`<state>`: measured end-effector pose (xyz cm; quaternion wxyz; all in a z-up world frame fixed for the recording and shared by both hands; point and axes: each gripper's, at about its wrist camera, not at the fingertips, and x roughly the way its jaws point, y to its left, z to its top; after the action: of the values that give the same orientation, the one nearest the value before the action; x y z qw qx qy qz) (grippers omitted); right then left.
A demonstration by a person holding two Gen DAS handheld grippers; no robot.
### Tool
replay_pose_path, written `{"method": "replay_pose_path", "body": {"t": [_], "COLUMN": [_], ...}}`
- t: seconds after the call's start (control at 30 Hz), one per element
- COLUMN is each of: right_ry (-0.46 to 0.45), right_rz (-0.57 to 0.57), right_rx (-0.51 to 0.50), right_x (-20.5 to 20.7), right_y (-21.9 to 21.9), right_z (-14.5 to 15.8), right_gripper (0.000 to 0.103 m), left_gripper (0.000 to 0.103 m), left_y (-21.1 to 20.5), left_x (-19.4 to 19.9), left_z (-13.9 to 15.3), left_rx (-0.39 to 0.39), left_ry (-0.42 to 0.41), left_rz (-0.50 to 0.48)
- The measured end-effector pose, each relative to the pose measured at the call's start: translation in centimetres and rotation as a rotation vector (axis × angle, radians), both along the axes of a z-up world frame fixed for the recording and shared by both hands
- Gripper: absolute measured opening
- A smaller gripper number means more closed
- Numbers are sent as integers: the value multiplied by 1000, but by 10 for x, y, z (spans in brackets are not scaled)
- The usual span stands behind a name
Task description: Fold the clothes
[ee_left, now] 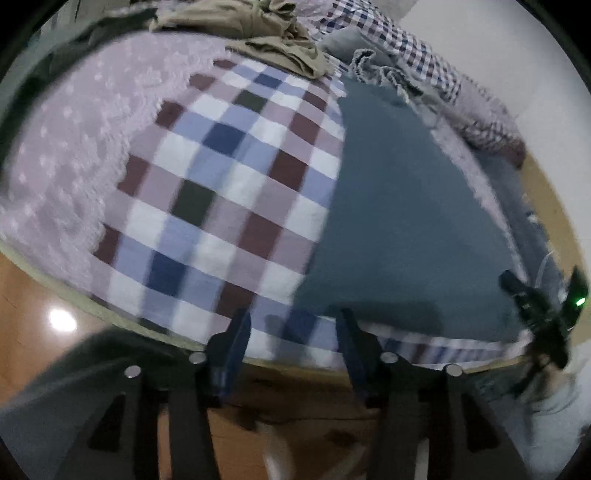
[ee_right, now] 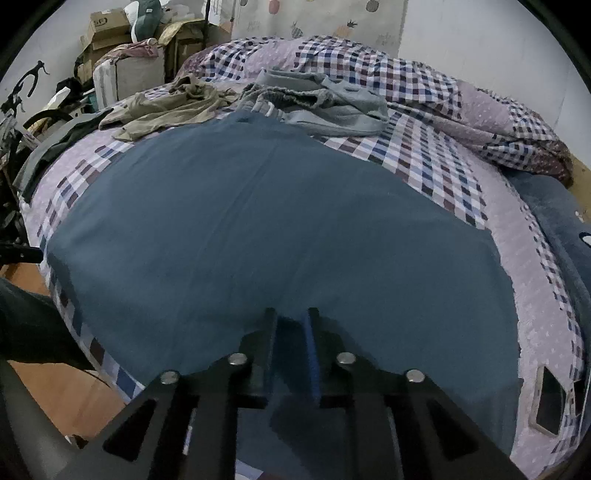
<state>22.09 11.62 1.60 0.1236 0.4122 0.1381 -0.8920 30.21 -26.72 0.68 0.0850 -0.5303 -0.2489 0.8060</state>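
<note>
A large blue-grey garment [ee_right: 258, 229] lies spread flat on the checked bed [ee_right: 436, 166]. My right gripper [ee_right: 293, 325] is over its near edge, its jaws narrowly apart with blue cloth between them. In the left wrist view the same garment [ee_left: 399, 206] lies to the right. My left gripper [ee_left: 293, 325] is open and empty at the bed's near edge, over the checked sheet [ee_left: 229, 177]. The right gripper [ee_left: 543, 317] shows at the far right of that view.
An olive garment [ee_right: 166, 107] and a grey garment [ee_right: 325, 107] lie crumpled at the far side of the bed. A rumpled checked quilt [ee_right: 498, 122] lies at the right. A phone [ee_right: 550, 402] lies on the bed's right edge. Boxes [ee_right: 110, 33] and clutter stand left. Wooden floor [ee_left: 29, 295] lies below.
</note>
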Motion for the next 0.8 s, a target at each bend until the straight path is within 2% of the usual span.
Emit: {"method": "replay_pose_path", "body": {"t": [0.1, 0.23, 0.3, 0.37, 0.47, 0.57, 0.67, 0.8], "right_ry": [42, 121, 149, 173, 207, 248, 292, 351], "right_rz": [6, 29, 39, 49, 72, 98, 149, 221], "right_rx": [7, 33, 41, 47, 52, 56, 78, 110], "right_x": [4, 11, 13, 16, 20, 26, 35, 47], "right_y": [-3, -14, -21, -28, -39, -53, -76, -109], "right_z": [5, 12, 14, 16, 18, 20, 18, 14], "right_gripper": [37, 43, 50, 51, 51, 51, 53, 60], "left_gripper": [62, 62, 62, 64, 72, 73, 74, 74], "left_y": [3, 0, -5, -8, -8, -5, -5, -2], "left_x": [5, 3, 2, 7, 9, -6, -5, -18], "left_z": [-18, -33, -41, -46, -57, -64, -63, -52], "left_rx": [141, 284, 369, 429, 527, 574, 588, 632], "left_ry": [-31, -29, -10, 10, 13, 3, 6, 64], "left_rz": [60, 194, 262, 323, 411, 429, 425, 414]}}
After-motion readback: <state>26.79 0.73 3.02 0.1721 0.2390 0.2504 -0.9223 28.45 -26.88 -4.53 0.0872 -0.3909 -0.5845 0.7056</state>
